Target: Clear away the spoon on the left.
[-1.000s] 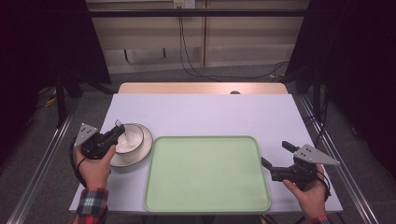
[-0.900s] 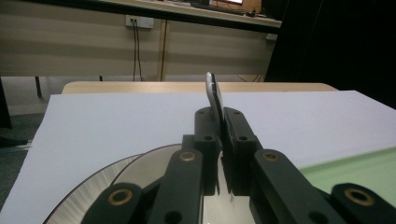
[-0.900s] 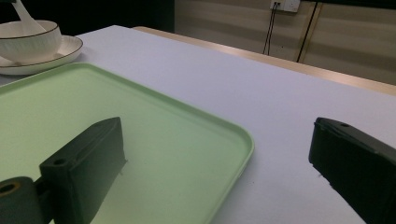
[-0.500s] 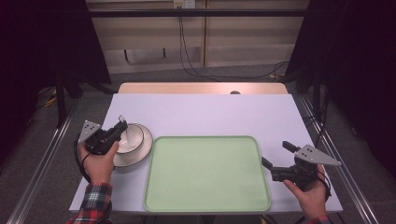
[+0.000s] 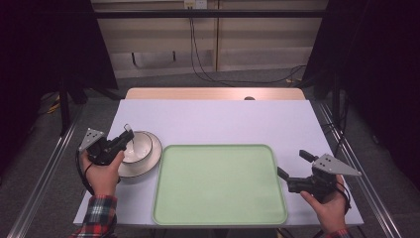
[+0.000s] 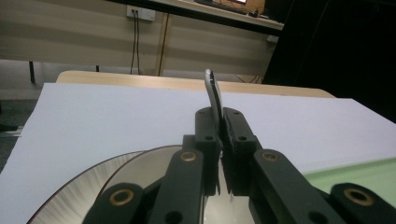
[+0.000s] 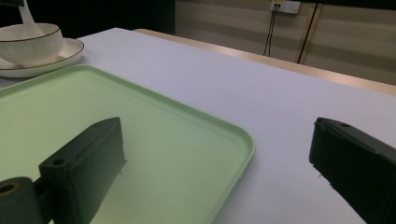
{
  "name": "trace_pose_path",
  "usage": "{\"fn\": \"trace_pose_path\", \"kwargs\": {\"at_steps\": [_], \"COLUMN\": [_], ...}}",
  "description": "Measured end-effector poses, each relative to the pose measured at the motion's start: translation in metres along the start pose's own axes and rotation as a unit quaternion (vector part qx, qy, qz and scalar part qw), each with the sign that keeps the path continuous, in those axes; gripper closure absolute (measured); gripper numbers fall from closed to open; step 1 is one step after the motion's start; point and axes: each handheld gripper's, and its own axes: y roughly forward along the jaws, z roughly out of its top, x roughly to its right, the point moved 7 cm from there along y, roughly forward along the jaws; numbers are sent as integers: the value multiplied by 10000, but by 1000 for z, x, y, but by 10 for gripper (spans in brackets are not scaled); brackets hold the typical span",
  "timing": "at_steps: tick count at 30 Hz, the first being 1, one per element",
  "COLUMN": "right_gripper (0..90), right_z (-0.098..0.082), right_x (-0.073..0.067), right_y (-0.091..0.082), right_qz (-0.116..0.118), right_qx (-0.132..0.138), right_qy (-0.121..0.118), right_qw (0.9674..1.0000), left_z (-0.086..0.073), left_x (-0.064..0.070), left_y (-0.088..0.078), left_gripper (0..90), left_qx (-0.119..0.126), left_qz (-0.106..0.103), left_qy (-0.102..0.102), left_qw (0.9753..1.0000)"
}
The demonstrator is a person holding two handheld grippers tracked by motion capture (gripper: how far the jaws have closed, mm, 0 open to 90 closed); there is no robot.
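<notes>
Starting nearest the person, the right gripper (image 5: 292,174) is held with its jaws wide apart and empty over the right edge of the green tray (image 5: 218,208), while the left gripper (image 5: 125,139) is clamped on a spoon handle (image 6: 214,95) over the bowl (image 5: 141,144) on its plate (image 5: 148,166). Judged from this, the spoon is best lifted straight and level, so the bowl is not tipped. Beyond, the white table (image 5: 213,119) lies bare.
</notes>
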Motion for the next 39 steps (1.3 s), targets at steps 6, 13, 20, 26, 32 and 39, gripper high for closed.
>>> {"fn": "trace_pose_path", "kwargs": {"at_steps": [6,13,20,26,32,39], "right_gripper": [31,31,31,31,31,31], "right_z": [0,1,2,1,1,1], "right_x": [0,0,-1,-1,-2,-2], "right_y": [0,-1,0,0,0,0], "right_qz": [0,-9,-22,-23,16,20], "right_qx": [28,19,24,25,7,2], "right_qy": [8,-9,-24,-28,-48,-34], "right_qw": [10000,10000,10000,10000,10000,10000], "left_z": [5,14,25,36,47,57], "left_x": [2,4,13,25,36,46], "left_y": [-5,-11,-15,-18,-22,-26], "left_gripper": [859,859,859,859,859,859], "left_qx": [6,6,1,47,127,176], "left_qz": [-60,-138,-315,-478,-640,-823], "left_qy": [-103,-124,-22,82,59,57], "left_qw": [9999,9998,9995,9988,9978,9964]}}
